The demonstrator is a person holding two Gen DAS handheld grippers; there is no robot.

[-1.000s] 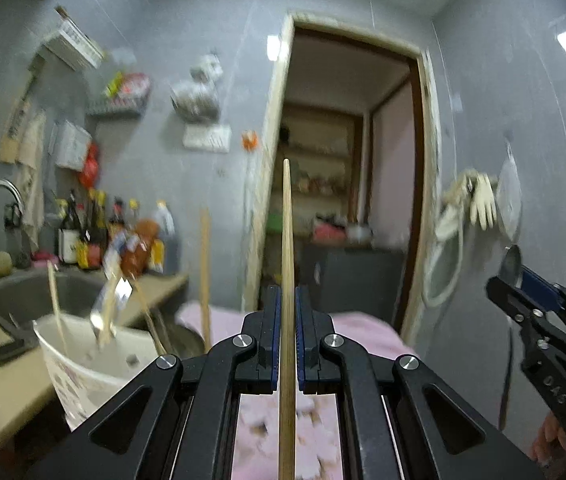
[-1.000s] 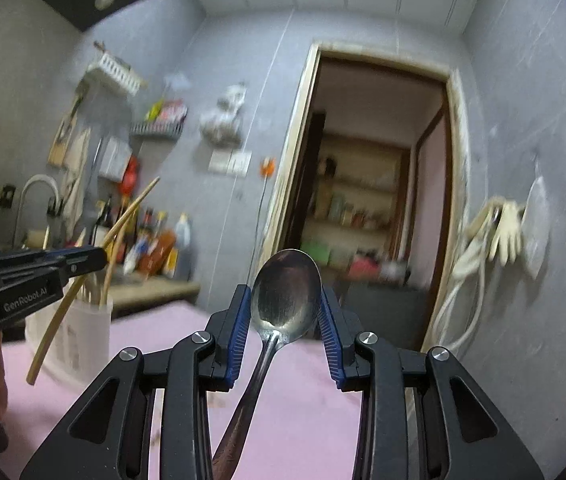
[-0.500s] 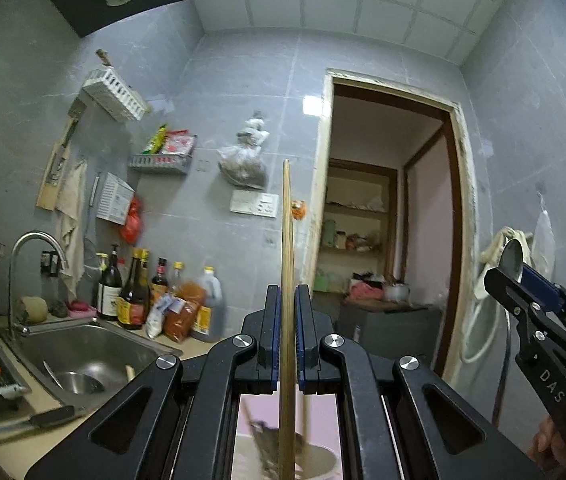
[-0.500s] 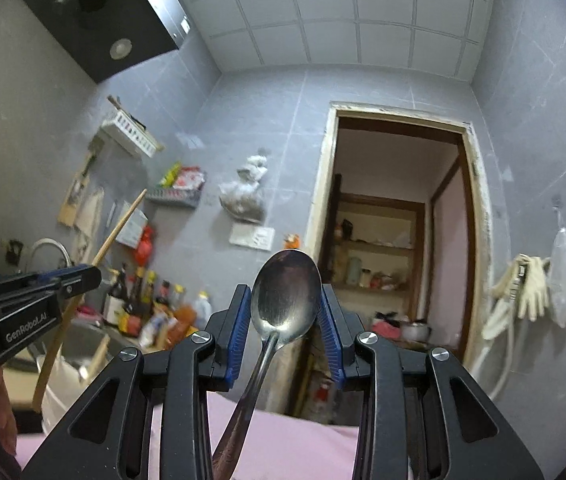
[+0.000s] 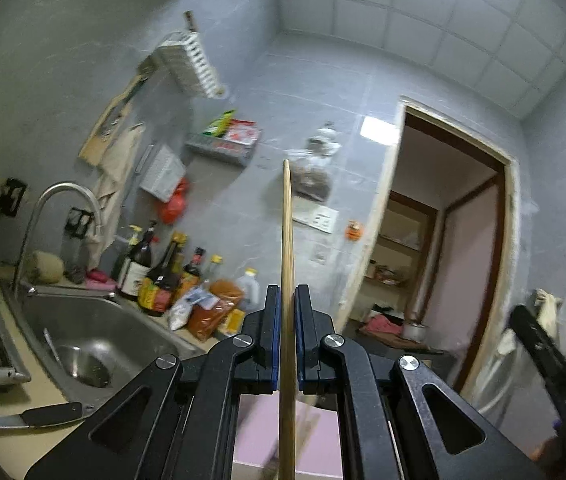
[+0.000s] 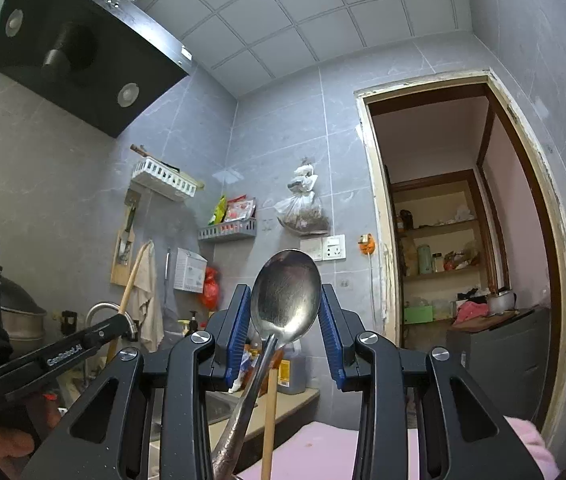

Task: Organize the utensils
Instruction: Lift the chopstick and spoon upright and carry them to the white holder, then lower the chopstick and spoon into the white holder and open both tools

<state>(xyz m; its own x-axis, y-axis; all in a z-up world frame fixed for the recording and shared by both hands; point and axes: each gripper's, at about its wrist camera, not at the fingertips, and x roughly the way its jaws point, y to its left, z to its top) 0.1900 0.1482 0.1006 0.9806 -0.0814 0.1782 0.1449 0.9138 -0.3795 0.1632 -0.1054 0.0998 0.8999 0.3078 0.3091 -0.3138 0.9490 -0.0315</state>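
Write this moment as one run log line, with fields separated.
left gripper: shut on chopstick | right gripper: shut on metal spoon | both utensils upright, above pink surface

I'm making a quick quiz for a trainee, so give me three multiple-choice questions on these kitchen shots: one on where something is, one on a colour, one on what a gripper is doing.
1. Where does the sink lie relative to the chopstick in the left wrist view?
A. To its left
B. To its right
C. Straight behind it

2. What colour are the pads of the right gripper?
A. Red
B. Blue
C. White

3. What is the left gripper doing?
A. Standing wide open with nothing in it
B. Clamped on a spoon
C. Shut on the chopstick

Answers:
1 A, the steel basin and its tap sit at the left of the frame.
2 B, blue strips line both fingers beside the spoon.
3 C, the pads press on the thin wooden stick, which stands up between them.
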